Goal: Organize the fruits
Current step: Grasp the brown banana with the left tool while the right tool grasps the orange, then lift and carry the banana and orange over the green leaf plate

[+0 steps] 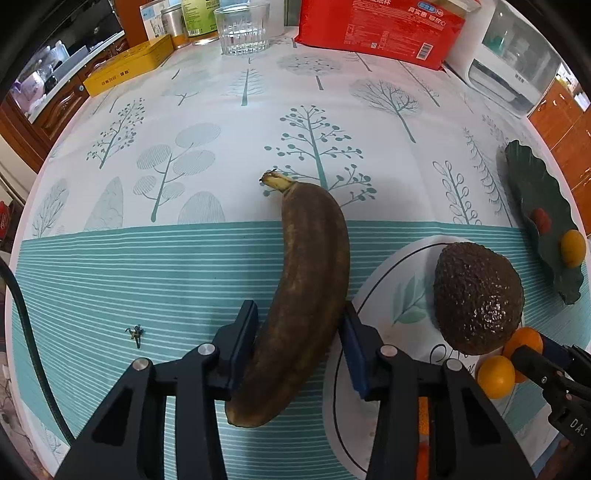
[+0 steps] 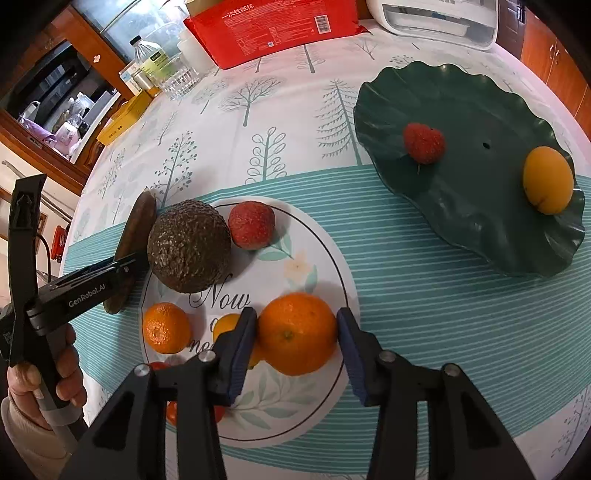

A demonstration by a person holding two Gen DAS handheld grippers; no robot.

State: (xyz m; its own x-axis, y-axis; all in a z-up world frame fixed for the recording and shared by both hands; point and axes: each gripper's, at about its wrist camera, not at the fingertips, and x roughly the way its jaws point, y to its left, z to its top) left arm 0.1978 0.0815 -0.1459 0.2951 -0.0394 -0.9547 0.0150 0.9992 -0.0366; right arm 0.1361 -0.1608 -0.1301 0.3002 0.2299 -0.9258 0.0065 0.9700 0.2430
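Note:
A brown overripe banana lies on the tablecloth just left of the white plate. My left gripper is shut on its lower half, a blue pad against each side. The white plate holds a dark avocado, a red bumpy fruit, a small tangerine and a larger orange. My right gripper is shut on that orange, which rests on the plate. A yellow fruit sits partly hidden behind the right gripper's left finger. The green leaf-shaped dish carries a red fruit and a yellow-orange fruit.
At the far edge of the table stand a red packet, a glass tumbler, a yellow box, jars and a white appliance. A person's hand holds the left gripper's handle. Wooden cabinets surround the table.

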